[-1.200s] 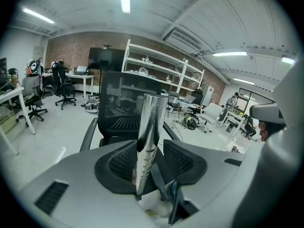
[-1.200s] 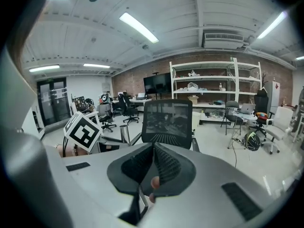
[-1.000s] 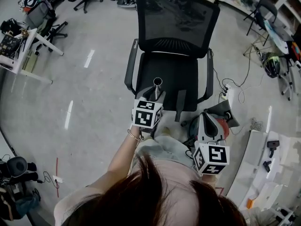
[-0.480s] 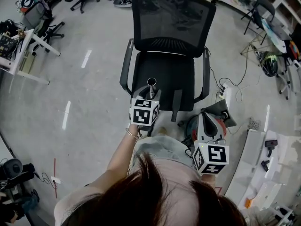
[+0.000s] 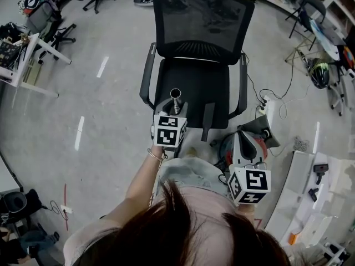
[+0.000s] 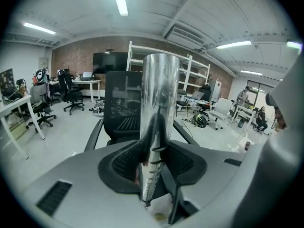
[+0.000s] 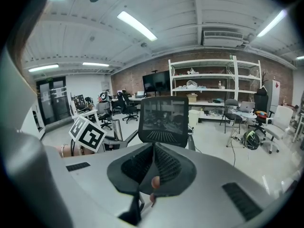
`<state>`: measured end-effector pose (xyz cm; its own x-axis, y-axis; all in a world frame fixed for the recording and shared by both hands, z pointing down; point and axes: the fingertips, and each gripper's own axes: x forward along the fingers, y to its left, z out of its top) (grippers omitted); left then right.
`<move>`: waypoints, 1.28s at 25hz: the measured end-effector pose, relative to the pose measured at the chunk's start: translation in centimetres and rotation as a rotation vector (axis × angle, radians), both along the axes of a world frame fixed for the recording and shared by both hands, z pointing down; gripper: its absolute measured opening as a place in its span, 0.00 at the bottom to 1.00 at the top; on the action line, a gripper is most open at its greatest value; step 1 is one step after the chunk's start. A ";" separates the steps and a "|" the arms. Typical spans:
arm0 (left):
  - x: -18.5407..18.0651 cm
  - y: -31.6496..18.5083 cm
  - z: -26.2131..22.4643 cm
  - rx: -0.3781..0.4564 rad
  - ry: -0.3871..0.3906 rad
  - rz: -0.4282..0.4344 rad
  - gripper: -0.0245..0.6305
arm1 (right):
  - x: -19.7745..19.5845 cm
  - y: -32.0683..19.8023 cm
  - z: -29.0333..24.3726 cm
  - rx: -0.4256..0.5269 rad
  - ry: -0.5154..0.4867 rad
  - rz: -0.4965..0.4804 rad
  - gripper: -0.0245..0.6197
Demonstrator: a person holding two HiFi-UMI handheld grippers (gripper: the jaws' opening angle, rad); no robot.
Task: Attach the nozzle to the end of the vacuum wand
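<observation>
The left gripper (image 5: 176, 108) clamps a smooth, mirror-bright metal wand (image 6: 159, 103), a round open-ended tube that stands at frame centre between textured black pads. At the head view's lower right, the right gripper (image 7: 152, 163) has its ribbed pads pressed together on nothing. The flat, dark nozzle (image 5: 208, 121) lies on the mesh-backed chair's (image 5: 194, 79) black seat.

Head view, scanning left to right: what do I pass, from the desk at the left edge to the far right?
White desk → vacuum wand → nozzle → right gripper → helmet.
</observation>
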<state>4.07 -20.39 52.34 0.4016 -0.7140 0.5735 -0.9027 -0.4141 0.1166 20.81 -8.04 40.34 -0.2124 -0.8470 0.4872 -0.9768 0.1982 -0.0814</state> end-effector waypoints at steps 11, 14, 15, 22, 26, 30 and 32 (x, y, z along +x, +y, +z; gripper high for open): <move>0.2 0.0 0.2 0.020 -0.009 0.012 0.28 | 0.0 -0.5 4.3 -0.083 -0.058 -0.100 0.08; 0.3 -0.1 0.3 0.019 -0.016 0.013 0.28 | 0.2 -0.9 6.0 -0.117 -0.086 -0.122 0.08; 0.3 -0.1 0.4 0.020 -0.019 0.014 0.28 | 0.3 -1.0 6.5 -0.128 -0.090 -0.127 0.08; 0.5 -0.3 0.6 0.044 -0.015 0.006 0.28 | 1.3 -1.7 10.3 -0.182 -0.098 -0.143 0.08; 0.4 -0.5 0.7 0.049 -0.016 0.005 0.28 | 1.4 -2.1 12.5 -0.208 -0.098 -0.159 0.08; 0.3 -0.4 0.8 0.066 -0.034 0.005 0.28 | 1.3 -2.5 15.0 -0.239 -0.096 -0.180 0.08; 0.2 -0.4 0.9 0.075 -0.035 0.008 0.28 | 1.3 -2.6 16.5 -0.260 -0.097 -0.186 0.08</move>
